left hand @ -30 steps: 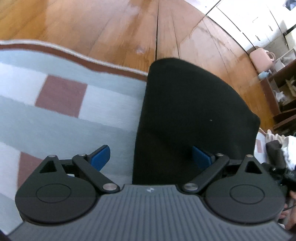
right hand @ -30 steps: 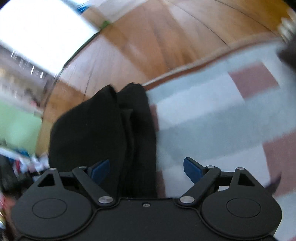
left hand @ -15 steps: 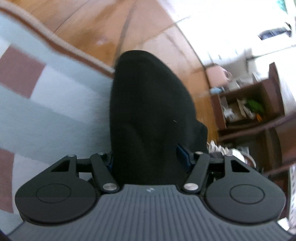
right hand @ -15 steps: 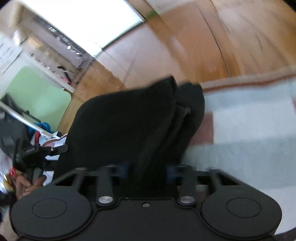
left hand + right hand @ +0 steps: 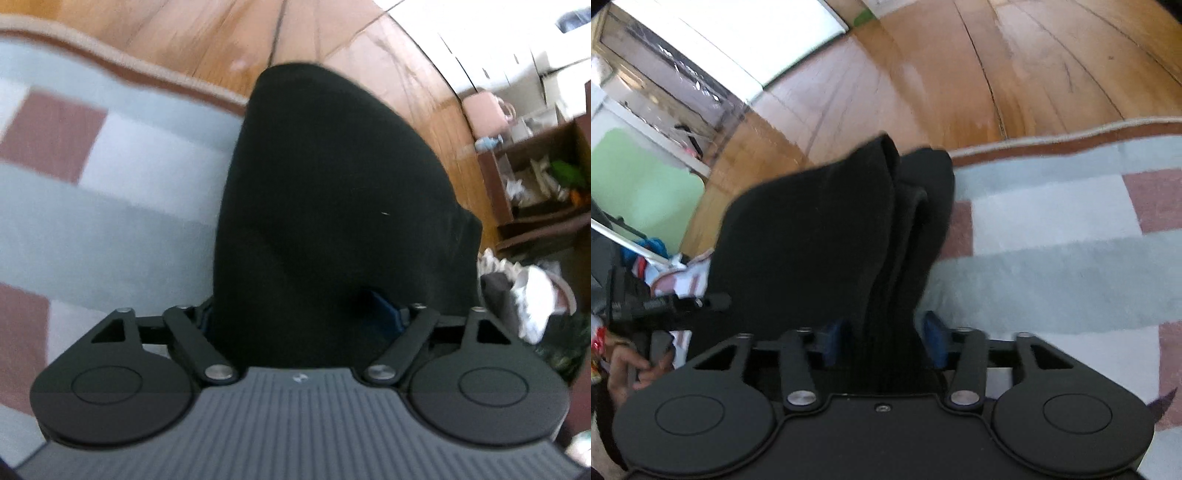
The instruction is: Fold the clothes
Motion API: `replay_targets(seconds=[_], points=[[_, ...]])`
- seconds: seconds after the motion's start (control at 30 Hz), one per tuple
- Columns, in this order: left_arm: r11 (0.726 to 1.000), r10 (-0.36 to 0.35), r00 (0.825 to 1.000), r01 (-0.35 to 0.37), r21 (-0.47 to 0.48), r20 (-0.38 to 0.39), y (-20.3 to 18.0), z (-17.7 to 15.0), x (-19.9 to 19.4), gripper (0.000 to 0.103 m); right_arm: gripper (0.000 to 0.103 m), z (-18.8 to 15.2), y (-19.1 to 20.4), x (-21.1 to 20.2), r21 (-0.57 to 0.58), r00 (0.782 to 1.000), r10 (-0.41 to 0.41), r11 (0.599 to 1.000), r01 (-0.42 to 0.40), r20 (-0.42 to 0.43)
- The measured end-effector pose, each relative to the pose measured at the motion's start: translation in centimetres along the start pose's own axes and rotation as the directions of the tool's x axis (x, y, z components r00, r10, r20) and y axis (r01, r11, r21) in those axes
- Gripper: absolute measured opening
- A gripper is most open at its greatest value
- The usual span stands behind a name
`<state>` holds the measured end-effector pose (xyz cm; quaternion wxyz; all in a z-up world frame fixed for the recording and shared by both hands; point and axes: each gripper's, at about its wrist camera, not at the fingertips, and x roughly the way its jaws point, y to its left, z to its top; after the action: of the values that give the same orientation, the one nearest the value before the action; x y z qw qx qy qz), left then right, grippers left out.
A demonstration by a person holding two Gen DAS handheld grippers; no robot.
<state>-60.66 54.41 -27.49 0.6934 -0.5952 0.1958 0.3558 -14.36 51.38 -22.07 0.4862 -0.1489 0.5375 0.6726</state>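
Nearest in the left wrist view, the left gripper [image 5: 299,314] has the black garment [image 5: 332,206] between its jaws, which are opening; its blue right pad [image 5: 384,310] shows beside the cloth with a dark gap, so the pads seem released, though the left one is hidden. In the right wrist view, the right gripper [image 5: 882,339] straddles a thick fold of the same garment [image 5: 820,236]; its jaws are opening and both blue pads [image 5: 833,341] stand just beside the fold. The garment lies on the checked rug [image 5: 92,192], reaching past the rug's brown edge onto the wood floor [image 5: 1015,74]. Far right stands a shelf [image 5: 535,184].
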Motion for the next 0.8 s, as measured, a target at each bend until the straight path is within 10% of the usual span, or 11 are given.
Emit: replay_targets(seconds=[0.13,0.23,0.33,0.47,0.8], points=[[0.97,-0.129,0.991,0.134,-0.203,0.036,2.6,0.2,0.6,0.087,0.097,0.4,-1.6,2.8,0.131,1.0,0.018,0.991,-0.015,-0.025],[0.968,-0.151,0.988,0.157,-0.196,0.045,2.7,-0.2,0.7,0.074,0.097,1.0,-1.2,4.1,0.15,1.0,0.025,0.988,-0.027,0.018],[0.975,-0.114,0.988,0.131,-0.179,0.1,1.8,-0.8,0.1,0.058,0.065,1.0,0.0,5.8,0.102,0.998,0.053,0.993,-0.055,0.021],[0.997,-0.047,0.988,0.057,-0.061,0.147,-1.0,-1.7,-0.5,0.053,0.031,0.3,5.3,5.0,-0.1,0.99,-0.111,0.988,0.12,0.086],[0.989,-0.033,0.972,-0.002,0.149,0.232,-5.0,-3.9,-0.6,0.042,0.025,-4.3,11.4,0.5,-0.198,0.96,-0.23,0.945,0.259,0.159]])
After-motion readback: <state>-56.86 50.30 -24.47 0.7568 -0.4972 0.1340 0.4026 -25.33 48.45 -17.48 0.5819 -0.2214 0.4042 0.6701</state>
